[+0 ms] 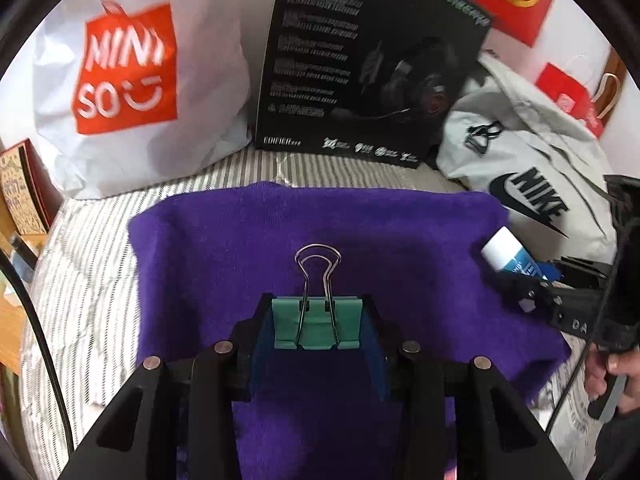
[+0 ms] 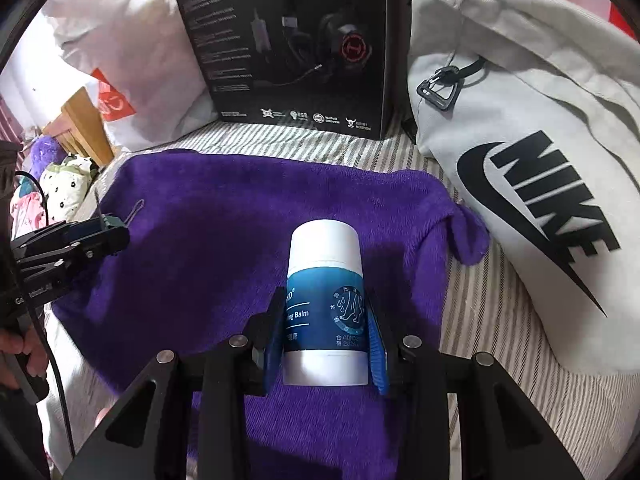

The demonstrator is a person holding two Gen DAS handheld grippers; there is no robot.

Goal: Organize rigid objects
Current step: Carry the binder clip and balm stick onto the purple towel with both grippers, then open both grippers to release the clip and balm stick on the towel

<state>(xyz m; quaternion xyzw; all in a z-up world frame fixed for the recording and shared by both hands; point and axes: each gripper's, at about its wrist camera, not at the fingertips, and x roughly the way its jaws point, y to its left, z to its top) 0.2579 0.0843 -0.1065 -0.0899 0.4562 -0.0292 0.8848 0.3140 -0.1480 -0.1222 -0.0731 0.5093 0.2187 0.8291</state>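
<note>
Left hand-held gripper (image 1: 318,326) grasps a green binder clip (image 1: 316,322), centre frame; right hand-held gripper (image 2: 324,338) clamps a balm tube (image 2: 325,308). Both hang over the purple towel (image 1: 240,240). Neither placed yet; sorting appears barely begun.

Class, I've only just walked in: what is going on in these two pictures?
A person is working over a purple towel spread on a striped bed, holding a pair of tongs in each hand. The left tongs are shut on a green binder clip, its wire handle pointing forward. The right tongs are shut on a blue and white balm tube. Both things are gripped above the towel. A headphone box, a Nike bag and a Miniso bag stand behind.
</note>
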